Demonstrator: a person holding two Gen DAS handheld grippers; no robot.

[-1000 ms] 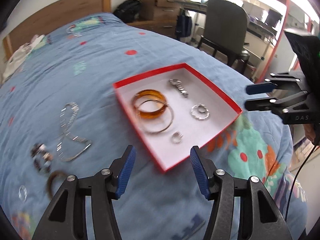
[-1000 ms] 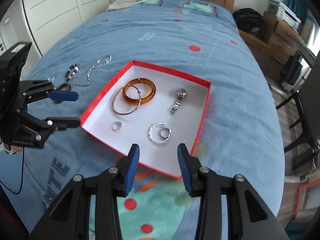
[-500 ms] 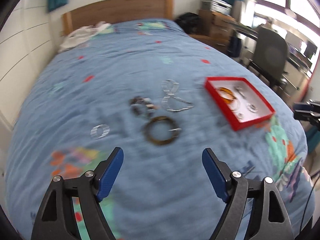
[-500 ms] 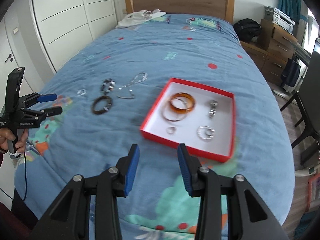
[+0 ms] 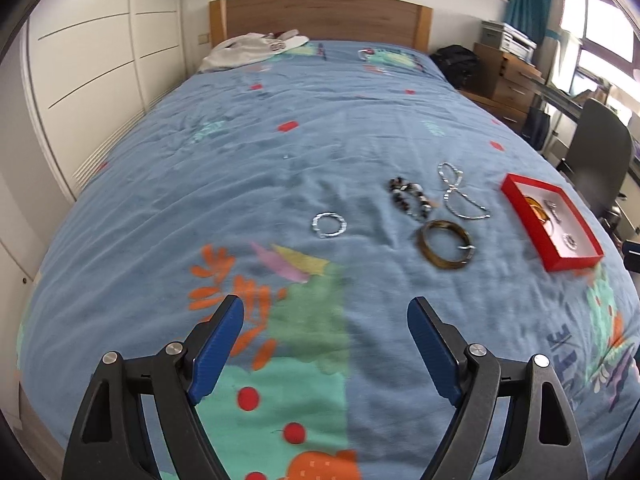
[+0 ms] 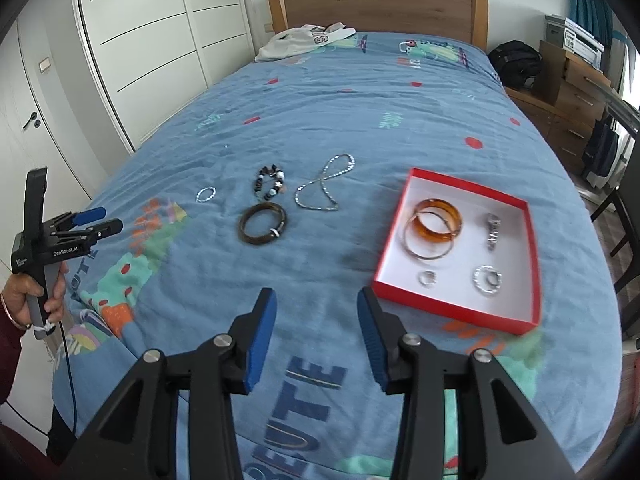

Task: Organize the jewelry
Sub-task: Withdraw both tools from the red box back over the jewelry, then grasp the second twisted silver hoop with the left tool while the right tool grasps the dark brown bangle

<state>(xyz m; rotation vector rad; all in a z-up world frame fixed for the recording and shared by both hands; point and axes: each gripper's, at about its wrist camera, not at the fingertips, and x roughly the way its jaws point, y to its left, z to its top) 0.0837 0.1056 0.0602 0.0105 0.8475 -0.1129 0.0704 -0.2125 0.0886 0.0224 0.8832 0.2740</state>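
Observation:
A red box with a white inside lies on the blue bed; it holds an amber bangle, a silver hoop, a watch and small rings. It shows at the right in the left wrist view. Loose on the bed are a dark bangle, a beaded bracelet, a silver chain and a small silver bracelet. My left gripper is open and empty, well short of the jewelry. My right gripper is open and empty, left of the box.
The bed's near edge lies under both grippers. A white garment lies by the wooden headboard. White wardrobe doors stand on the left. Drawers, a black bag and a chair stand on the right.
Both grippers have pulled back from the red box, and the left has swung left toward the loose jewelry and opened wider. The jewelry has not moved.

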